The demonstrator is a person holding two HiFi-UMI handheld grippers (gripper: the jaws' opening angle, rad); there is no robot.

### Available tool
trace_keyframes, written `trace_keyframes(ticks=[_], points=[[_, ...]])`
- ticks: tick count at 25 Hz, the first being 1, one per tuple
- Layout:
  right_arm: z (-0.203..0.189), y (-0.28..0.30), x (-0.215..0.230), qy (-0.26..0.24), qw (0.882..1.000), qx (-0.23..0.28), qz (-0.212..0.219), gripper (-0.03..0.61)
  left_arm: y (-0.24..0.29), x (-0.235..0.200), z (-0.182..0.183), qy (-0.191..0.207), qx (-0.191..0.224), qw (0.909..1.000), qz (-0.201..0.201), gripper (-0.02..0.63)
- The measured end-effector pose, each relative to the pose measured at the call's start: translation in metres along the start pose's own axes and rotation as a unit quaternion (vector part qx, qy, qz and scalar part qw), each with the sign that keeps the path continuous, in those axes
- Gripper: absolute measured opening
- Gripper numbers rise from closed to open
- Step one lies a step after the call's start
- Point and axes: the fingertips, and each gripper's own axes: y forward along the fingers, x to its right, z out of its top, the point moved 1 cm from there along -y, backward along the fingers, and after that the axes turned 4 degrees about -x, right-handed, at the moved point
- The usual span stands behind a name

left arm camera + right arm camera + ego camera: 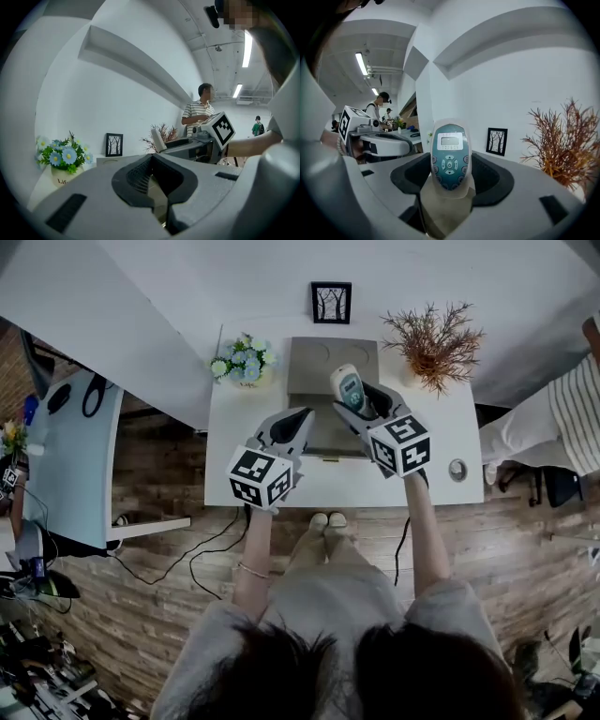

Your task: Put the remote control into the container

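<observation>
Head view: remote control (346, 385) in right tongs (361, 401) above gray container (309, 362).

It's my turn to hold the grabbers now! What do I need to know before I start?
Right gripper: shut on the remote, held up, seemingly over the container.
Left gripper: shut, empty, near the container's left side.
Done: remote is picked up.
Left: lower the remote into the container and let go.
</observation>
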Motion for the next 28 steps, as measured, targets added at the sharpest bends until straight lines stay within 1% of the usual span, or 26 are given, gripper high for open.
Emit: trace_keyframes(ticks=[8, 15, 22, 28], points=[[-0.039, 0.028, 0.004, 0.008, 0.998, -0.049, 0.025, 0.27, 0.015, -0.01, -0.025, -0.019, -0.026, 0.9995, 0.001, 0.003], [-0.065, 0.05, -0.003, -0.004, 0.994, -0.097, 0.053, 0.27, 0.019, -0.015, -0.041, -0.034, -0.04, 0.9986, 0.005, 0.003], [-0.094, 0.07, -0.011, -0.023, 0.984, -0.159, 0.078, 0.27, 0.02, -0.021, -0.056, -0.048, -0.053, 0.9974, 0.006, 0.003], [-0.115, 0.083, -0.013, -0.046, 0.971, -0.218, 0.092, 0.27, 0.024, -0.021, -0.075, -0.06, -0.076, 0.9953, 0.0, 0.003]])
